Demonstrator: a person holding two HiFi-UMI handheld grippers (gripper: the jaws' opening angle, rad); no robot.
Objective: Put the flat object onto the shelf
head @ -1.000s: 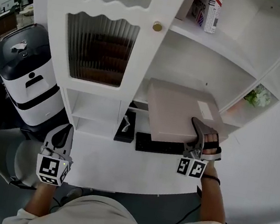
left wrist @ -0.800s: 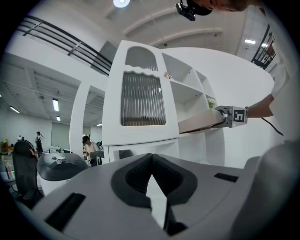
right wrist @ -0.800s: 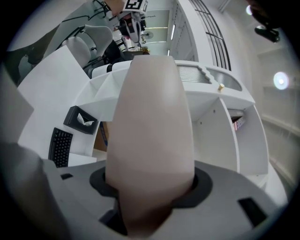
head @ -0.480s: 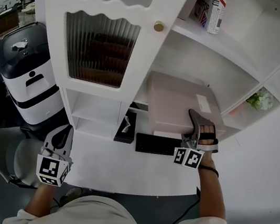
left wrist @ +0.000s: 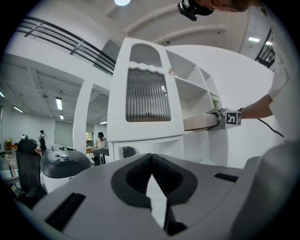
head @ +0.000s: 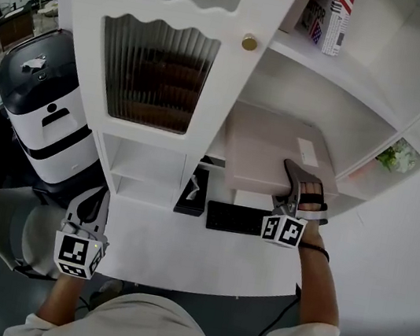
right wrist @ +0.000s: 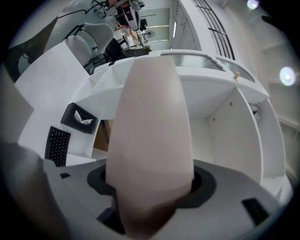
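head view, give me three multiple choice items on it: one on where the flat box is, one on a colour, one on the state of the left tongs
1. Where does the flat box lie?
A on the floor
B in the open shelf bay right of the ribbed door
C on top of the black-and-white machine

2. What colour is the door's knob?
A red
B black
C gold

3. How do the left tongs stand?
A shut, empty
B clamped on the box
C clamped on a keyboard

Answers:
1 B, the box rests inside the bay beside the door.
2 C, the knob shines gold against the white frame.
3 A, the left gripper view shows the pads together with nothing between them.
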